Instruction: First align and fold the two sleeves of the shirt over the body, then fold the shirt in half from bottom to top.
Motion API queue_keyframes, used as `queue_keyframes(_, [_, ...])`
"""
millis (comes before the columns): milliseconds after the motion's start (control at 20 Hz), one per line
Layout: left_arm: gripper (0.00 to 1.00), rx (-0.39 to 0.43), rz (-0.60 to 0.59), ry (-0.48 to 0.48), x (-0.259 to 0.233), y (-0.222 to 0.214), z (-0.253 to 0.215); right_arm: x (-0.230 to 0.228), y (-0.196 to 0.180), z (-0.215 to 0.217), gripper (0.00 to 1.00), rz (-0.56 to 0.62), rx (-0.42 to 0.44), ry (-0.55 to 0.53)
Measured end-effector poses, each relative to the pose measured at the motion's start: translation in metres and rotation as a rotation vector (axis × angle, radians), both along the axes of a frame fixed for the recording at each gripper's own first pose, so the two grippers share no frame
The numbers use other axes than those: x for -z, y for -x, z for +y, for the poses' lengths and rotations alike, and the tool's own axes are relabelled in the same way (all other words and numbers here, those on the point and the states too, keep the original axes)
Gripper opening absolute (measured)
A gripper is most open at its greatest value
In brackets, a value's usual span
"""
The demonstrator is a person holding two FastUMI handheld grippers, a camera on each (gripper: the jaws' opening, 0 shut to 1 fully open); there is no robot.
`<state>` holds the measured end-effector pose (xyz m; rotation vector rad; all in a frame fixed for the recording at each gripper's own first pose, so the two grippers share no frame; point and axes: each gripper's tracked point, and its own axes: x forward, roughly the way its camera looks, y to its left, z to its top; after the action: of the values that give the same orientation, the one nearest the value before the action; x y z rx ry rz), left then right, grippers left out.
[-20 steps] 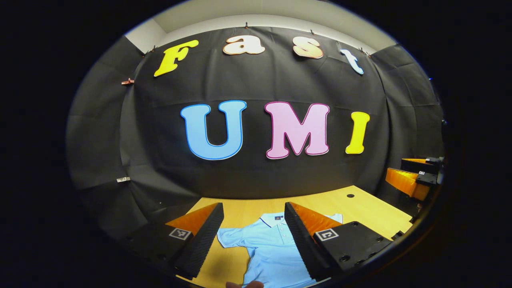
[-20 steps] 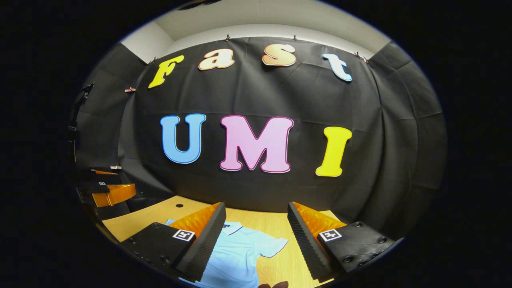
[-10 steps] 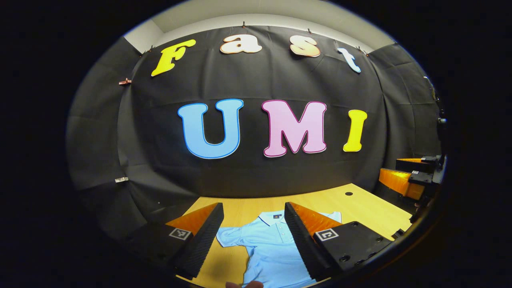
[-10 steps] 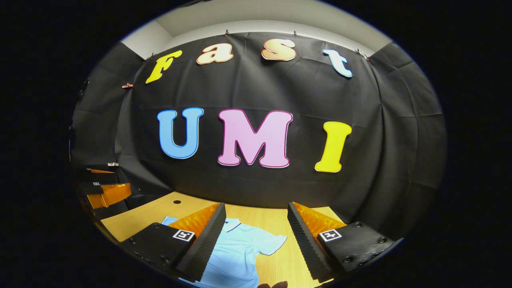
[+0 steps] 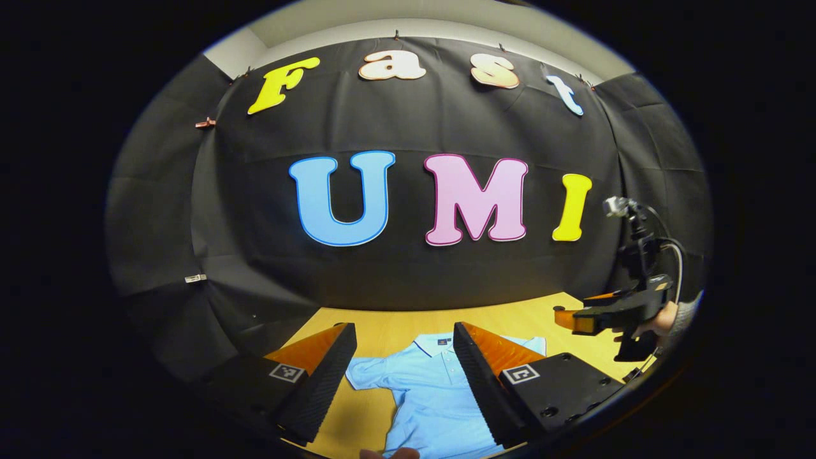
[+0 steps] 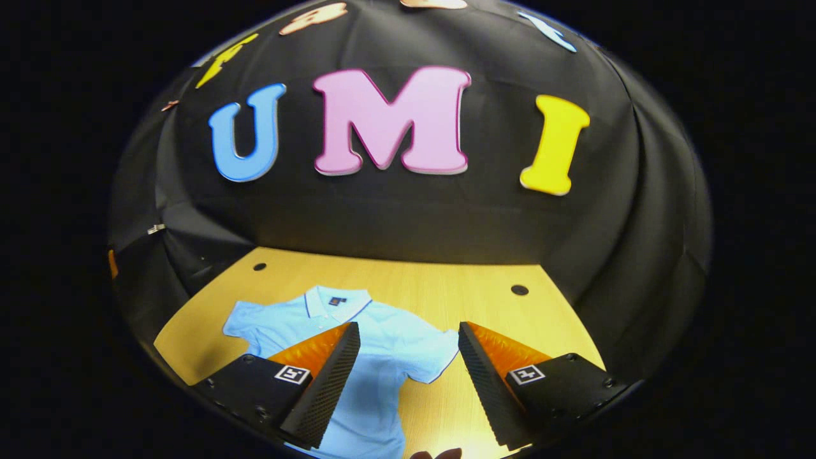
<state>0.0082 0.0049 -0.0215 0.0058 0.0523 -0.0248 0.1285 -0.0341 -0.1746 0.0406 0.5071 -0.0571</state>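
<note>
Right tongs (image 6: 408, 370) have tipped down toward shirt (image 6: 382, 344).

The right gripper (image 6: 408, 376) now tips forward and down compared with 0.5 s ago: in the right gripper view the wooden table (image 6: 446, 293) fills far more of the picture, and the whole top of the light blue shirt (image 6: 376, 338), collar and both sleeves, comes into sight. In the left gripper view that gripper (image 5: 577, 319) has moved inward from the right edge and sits lower over the table, with the hand (image 5: 660, 319) holding it now visible.
</note>
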Motion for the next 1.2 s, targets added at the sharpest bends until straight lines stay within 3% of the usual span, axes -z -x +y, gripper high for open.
queue_keyframes(300, [0.97,-0.046,0.037,-0.007,0.013,-0.001,0.006,0.113,-0.050,-0.042,0.97,0.223,0.080,-0.036])
queue_keyframes(600, [0.97,-0.093,0.085,-0.003,0.029,-0.004,0.012,0.202,-0.069,-0.051,0.98,0.406,0.102,-0.040])
queue_keyframes(950, [0.96,-0.127,0.117,0.004,0.040,-0.008,0.025,0.223,-0.072,-0.052,0.98,0.448,0.129,-0.054])
queue_keyframes(1000, [0.92,-0.132,0.119,0.005,0.040,-0.010,0.027,0.225,-0.072,-0.050,0.98,0.450,0.119,-0.057])
queue_keyframes(1050, [0.96,-0.136,0.123,0.007,0.042,-0.010,0.029,0.223,-0.074,-0.047,0.96,0.441,0.110,-0.053])
queue_keyframes(1100, [0.97,-0.138,0.125,0.009,0.042,-0.011,0.030,0.224,-0.074,-0.042,0.80,0.442,0.101,-0.055])
queue_keyframes(1150, [0.97,-0.140,0.126,0.010,0.043,-0.012,0.032,0.225,-0.076,-0.038,0.72,0.439,0.097,-0.055])
queue_keyframes(1200, [0.97,-0.141,0.127,0.008,0.042,-0.012,0.034,0.224,-0.076,-0.034,0.46,0.443,0.099,-0.060])
